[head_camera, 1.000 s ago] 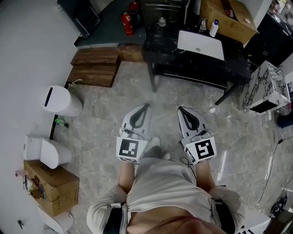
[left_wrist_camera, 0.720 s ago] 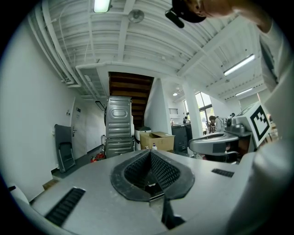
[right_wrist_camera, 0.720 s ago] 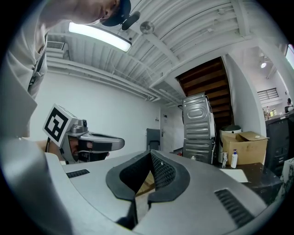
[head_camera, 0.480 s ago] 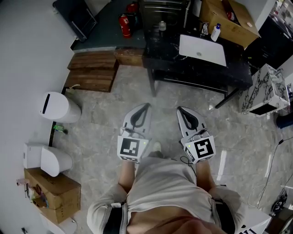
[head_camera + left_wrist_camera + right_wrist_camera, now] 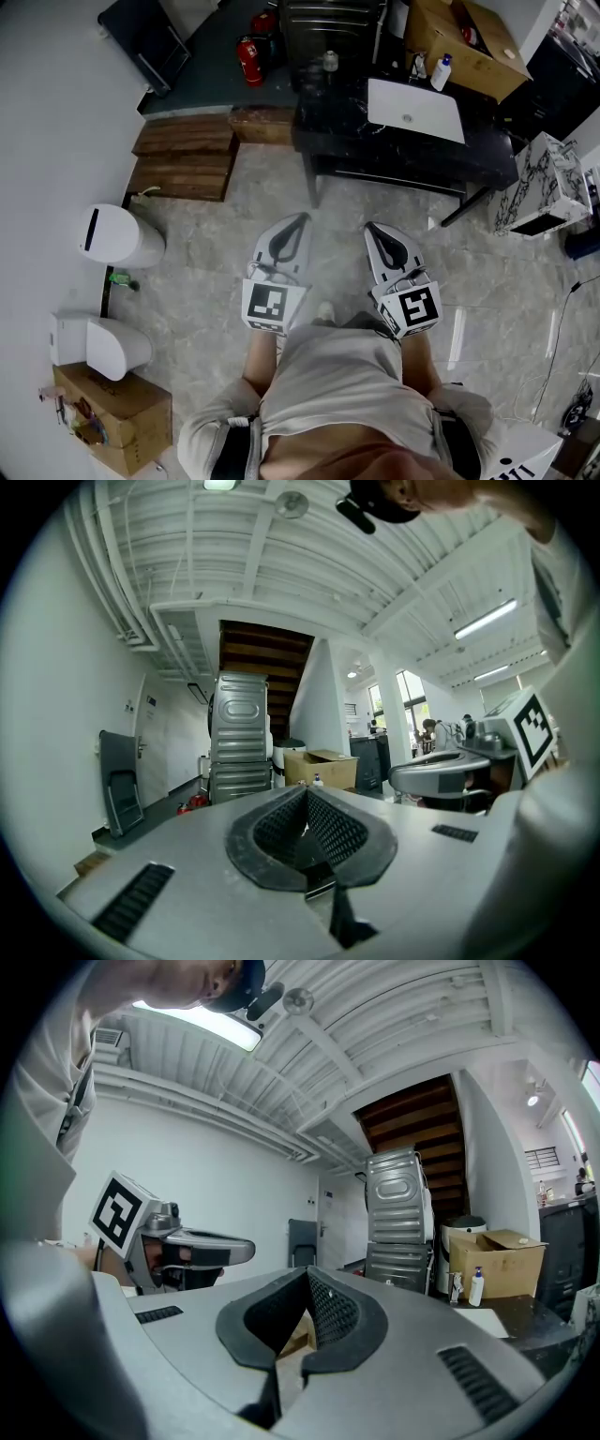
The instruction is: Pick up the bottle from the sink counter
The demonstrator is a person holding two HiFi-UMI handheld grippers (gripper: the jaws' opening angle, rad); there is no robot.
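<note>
Red fire ext. [image 5: 248, 58], cardbd box [image 5: 480, 49], wood steps [image 5: 183, 157], white bin [image 5: 118, 234]

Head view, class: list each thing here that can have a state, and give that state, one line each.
Left hand-held gripper: shut, nothing between its jaws.
Right hand-held gripper: shut, nothing between its jaws.
Bottle: upright on the sink counter, untouched.
Sink: basin empty.
Cardboard box: top open.
</note>
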